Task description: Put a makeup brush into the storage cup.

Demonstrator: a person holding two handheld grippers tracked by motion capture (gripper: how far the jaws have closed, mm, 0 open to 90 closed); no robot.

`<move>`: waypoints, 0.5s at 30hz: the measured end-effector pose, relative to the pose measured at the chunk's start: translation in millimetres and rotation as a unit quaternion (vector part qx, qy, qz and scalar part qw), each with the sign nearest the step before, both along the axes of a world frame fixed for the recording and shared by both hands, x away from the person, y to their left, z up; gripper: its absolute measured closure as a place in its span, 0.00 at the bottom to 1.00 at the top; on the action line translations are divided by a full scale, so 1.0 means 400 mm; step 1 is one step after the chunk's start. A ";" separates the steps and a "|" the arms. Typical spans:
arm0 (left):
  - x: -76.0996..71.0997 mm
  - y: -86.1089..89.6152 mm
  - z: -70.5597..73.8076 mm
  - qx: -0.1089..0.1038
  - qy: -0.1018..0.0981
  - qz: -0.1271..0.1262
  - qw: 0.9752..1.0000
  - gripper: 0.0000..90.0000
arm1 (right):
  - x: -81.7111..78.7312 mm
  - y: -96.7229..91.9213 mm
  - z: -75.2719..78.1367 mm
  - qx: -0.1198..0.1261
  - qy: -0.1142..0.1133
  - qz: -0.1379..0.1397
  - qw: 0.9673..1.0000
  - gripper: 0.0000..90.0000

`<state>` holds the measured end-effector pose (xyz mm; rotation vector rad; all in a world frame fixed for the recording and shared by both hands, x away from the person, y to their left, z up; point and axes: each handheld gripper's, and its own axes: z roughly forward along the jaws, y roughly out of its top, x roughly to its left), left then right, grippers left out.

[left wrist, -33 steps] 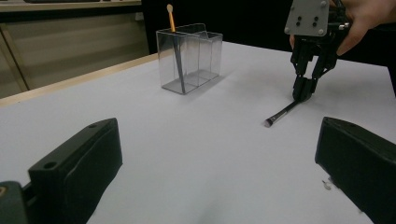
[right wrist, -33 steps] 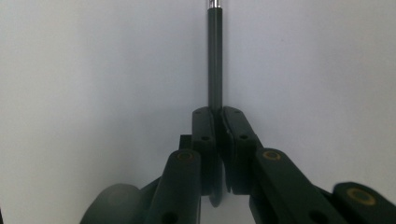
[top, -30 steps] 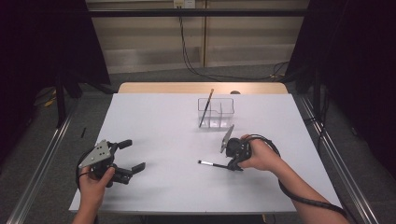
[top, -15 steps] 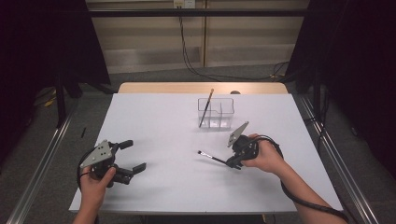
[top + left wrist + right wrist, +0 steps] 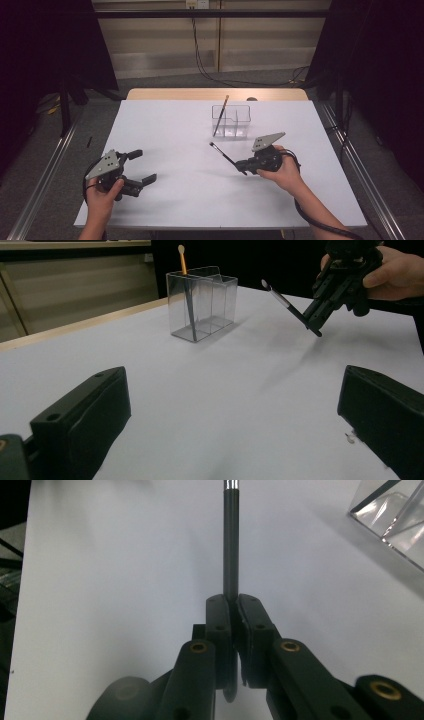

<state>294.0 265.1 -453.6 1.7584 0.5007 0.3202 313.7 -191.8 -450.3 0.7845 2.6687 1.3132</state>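
High view: your right claw (image 5: 243, 166) clamps the black brush (image 5: 223, 154) by its handle end, tip raised off the surface (image 5: 165, 125) and angled toward the clear organizer (image 5: 231, 121), likely for slotting beside the orange brush (image 5: 221, 114) there. Your left claw (image 5: 143, 165) rests open, well apart, keeping clear.
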 end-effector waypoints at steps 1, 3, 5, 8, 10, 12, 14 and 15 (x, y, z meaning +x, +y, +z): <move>0.000 -0.001 0.000 -0.004 0.002 0.000 1.000 0.01 | -0.001 -0.001 -0.001 0.006 -0.007 -0.003 1.000 0.94; 0.001 -0.002 0.000 -0.007 0.003 0.001 1.000 0.01 | -0.004 -0.004 -0.004 0.023 -0.012 -0.007 1.000 0.94; 0.002 -0.003 -0.002 -0.010 0.005 -0.001 1.000 0.01 | -0.007 -0.005 -0.006 0.037 -0.015 -0.012 0.999 0.94; 0.004 -0.006 -0.003 -0.011 0.006 -0.001 1.000 0.01 | -0.013 -0.008 -0.011 0.063 -0.021 -0.020 0.998 0.94; 0.004 -0.009 -0.002 -0.013 0.007 -0.003 1.000 0.01 | -0.016 -0.010 -0.013 0.081 -0.026 -0.025 0.996 0.94; 0.005 -0.013 -0.002 -0.016 0.009 -0.003 1.000 0.01 | -0.019 -0.012 -0.016 0.099 -0.029 -0.027 0.994 0.94; 0.006 -0.017 -0.003 -0.019 0.010 -0.006 1.000 0.01 | -0.022 -0.011 -0.018 0.114 -0.031 -0.027 0.993 0.94; 0.006 -0.018 -0.003 -0.020 0.011 -0.006 1.000 0.01 | -0.024 -0.011 -0.019 0.118 -0.035 -0.029 0.992 0.94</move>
